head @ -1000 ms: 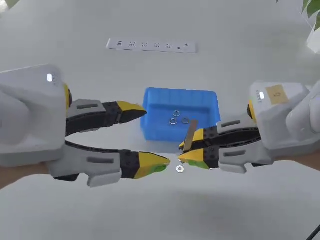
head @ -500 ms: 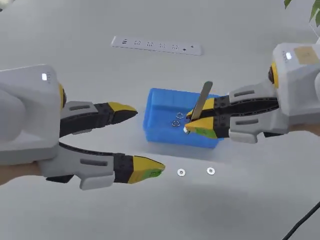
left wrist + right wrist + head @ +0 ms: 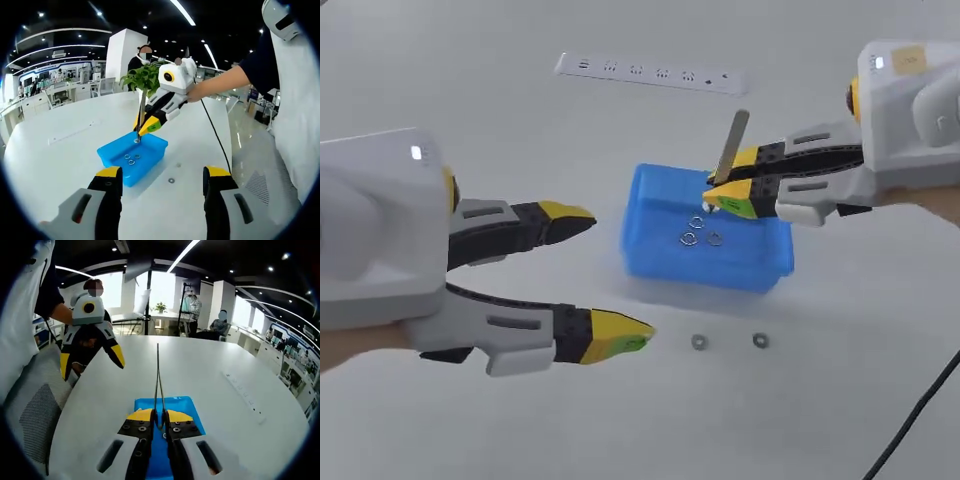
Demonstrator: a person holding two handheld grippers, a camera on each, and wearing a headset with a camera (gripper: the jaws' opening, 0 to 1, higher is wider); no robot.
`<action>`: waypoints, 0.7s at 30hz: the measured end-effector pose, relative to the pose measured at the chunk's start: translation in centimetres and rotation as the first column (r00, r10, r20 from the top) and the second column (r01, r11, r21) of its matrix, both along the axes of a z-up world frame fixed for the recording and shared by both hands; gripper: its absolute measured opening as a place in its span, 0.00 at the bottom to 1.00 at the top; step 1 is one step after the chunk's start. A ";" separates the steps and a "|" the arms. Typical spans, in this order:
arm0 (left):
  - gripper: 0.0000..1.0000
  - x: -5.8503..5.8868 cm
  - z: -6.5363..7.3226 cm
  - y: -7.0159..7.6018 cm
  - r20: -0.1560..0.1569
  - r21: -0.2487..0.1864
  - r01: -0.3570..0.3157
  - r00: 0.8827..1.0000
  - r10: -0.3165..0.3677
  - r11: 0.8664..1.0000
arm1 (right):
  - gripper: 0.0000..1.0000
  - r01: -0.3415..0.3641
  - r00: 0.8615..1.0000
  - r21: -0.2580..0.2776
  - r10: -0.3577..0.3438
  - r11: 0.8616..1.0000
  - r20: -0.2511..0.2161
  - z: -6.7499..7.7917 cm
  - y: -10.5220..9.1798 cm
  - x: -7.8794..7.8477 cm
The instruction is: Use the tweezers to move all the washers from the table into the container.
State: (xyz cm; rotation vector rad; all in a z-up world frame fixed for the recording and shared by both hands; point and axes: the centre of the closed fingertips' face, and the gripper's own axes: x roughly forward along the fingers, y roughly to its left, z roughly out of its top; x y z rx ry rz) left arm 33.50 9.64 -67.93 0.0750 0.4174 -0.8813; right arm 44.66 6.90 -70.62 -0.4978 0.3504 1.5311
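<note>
Three small silver metal washers (image 3: 689,238) are seen on the floor of the shallow blue plastic container (image 3: 720,270). Two more washers (image 3: 699,342) are seen on the white table (image 3: 770,420) just in front of it, a little apart from each other. The slim grey metal tweezers (image 3: 732,140) are held tilted over the far right part of the container, tips pointed down at its interior. Their arms are squeezed nearly together, and whether a washer is pinched at the tips cannot be told. The tweezers are clamped between the closed jaws of the right gripper (image 3: 724,197). The left gripper (image 3: 610,275) is held wide open and empty above the table, to the left of the container. A white power strip (image 3: 655,75) is laid further back, and a black cable (image 3: 910,425) is trailed across the near right corner.
</note>
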 end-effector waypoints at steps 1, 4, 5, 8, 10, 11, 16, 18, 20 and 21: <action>0.70 0.1 -0.2 0.0 -0.008 -0.005 -0.005 1.000 0.005 1.000 | 0.09 -0.006 1.000 -0.016 0.006 1.000 -0.009 -0.9 0.1 0.0; 0.70 0.1 -0.8 0.0 -0.023 0.005 -0.005 1.000 0.005 1.000 | 0.09 -0.017 1.000 -0.058 0.016 0.998 -0.011 -2.8 0.1 0.2; 0.70 0.1 -1.0 0.0 -0.026 0.011 -0.006 1.000 0.006 1.000 | 0.09 -0.018 1.000 -0.061 0.017 0.998 -0.012 -3.1 0.1 0.2; 0.69 0.2 -1.2 0.2 -0.037 0.004 -0.017 0.999 0.017 1.000 | 0.09 -0.019 0.999 -0.052 0.018 0.998 -0.028 -3.9 0.4 0.2; 0.69 0.2 -1.4 0.4 -0.042 0.010 -0.019 0.999 0.020 1.000 | 0.09 -0.026 0.999 -0.063 0.024 0.998 -0.028 -4.6 0.5 0.3; 0.69 0.2 -1.4 0.4 -0.043 0.015 -0.020 0.999 0.020 1.000 | 0.09 -0.026 0.999 -0.066 0.025 0.997 -0.029 -4.8 0.5 0.3; 0.68 0.5 -1.2 0.6 -0.043 0.018 -0.032 0.999 0.033 0.999 | 0.09 -0.024 0.999 -0.064 0.022 0.998 -0.032 -5.4 0.4 0.2; 0.68 0.7 -1.1 0.6 -0.041 0.018 -0.036 0.998 0.037 0.999 | 0.09 -0.022 0.999 -0.058 0.020 0.998 -0.032 -5.4 0.4 0.1; 0.68 0.8 -1.2 0.5 -0.041 0.017 -0.041 0.998 0.042 0.999 | 0.09 -0.025 0.999 -0.059 0.023 0.998 -0.032 -5.8 0.4 0.0; 0.68 0.9 -1.2 0.4 -0.042 0.018 -0.041 0.998 0.041 0.999 | 0.09 -0.021 0.999 -0.057 0.019 0.998 -0.036 -5.9 0.4 0.0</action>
